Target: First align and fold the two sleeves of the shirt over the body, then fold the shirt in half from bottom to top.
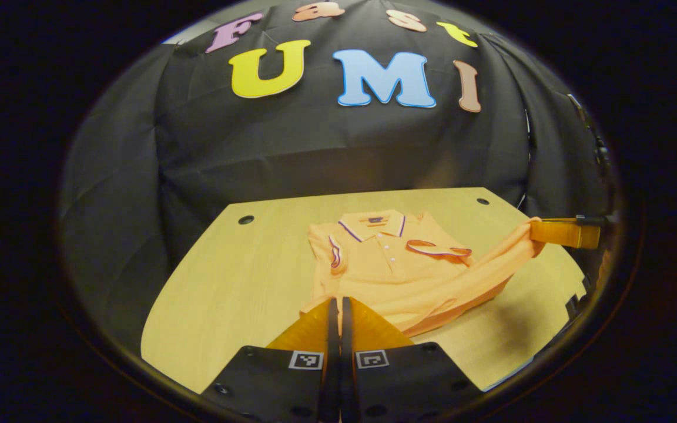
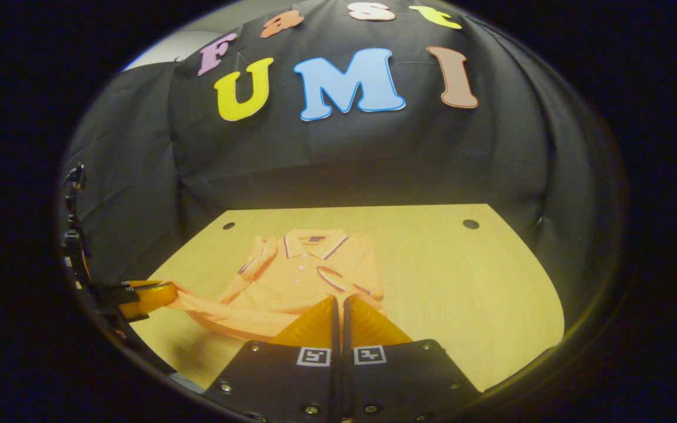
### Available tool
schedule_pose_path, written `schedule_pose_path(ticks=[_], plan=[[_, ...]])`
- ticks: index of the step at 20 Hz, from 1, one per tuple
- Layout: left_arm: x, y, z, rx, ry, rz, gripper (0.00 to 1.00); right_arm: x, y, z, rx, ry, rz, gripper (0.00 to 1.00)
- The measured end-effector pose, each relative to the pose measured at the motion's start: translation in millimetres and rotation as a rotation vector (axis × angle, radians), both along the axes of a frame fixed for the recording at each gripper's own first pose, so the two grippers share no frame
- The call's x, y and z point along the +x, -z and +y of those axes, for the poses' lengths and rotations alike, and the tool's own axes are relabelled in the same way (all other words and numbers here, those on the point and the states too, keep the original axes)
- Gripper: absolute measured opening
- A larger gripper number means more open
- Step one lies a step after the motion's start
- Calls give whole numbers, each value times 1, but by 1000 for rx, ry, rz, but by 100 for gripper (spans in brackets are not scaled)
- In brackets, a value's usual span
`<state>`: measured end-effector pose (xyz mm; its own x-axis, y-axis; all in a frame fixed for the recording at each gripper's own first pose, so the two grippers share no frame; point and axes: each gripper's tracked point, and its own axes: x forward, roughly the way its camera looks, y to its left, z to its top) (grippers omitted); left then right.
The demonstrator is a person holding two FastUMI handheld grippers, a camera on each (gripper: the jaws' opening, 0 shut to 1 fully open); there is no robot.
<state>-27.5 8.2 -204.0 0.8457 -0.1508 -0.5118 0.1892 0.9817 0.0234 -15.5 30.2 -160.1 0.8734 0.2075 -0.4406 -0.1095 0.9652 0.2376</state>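
Note:
An orange polo shirt [image 1: 385, 258] [image 2: 303, 276] lies collar-away on the wooden table [image 1: 227, 282]. Both striped-cuff sleeves [image 1: 438, 248] are folded in over the chest. My left gripper [image 1: 338, 305] is shut on one bottom hem corner; the right gripper view shows it at the far left [image 2: 165, 294], with the cloth pulled up to it. My right gripper [image 2: 338, 302] is shut on the other hem corner. The left gripper view has it at the far right [image 1: 541, 230], holding that corner off the table, so the lower hem hangs stretched between the two.
The table [image 2: 462, 282] has round holes near its far corners [image 1: 245, 220] [image 2: 471, 224]. Bare wood lies to either side of the shirt. Black cloth walls stand close behind and around the table.

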Motion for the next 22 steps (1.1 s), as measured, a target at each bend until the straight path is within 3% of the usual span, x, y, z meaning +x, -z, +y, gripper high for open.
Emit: schedule_pose_path(ticks=[11,22], plan=[[143,-15,-9,-36,66,-47,6,115,-10,0,-85,85,-2,0],[264,16,-6,-53,101,-95,6,197,27,6,-206,177,71,0]])
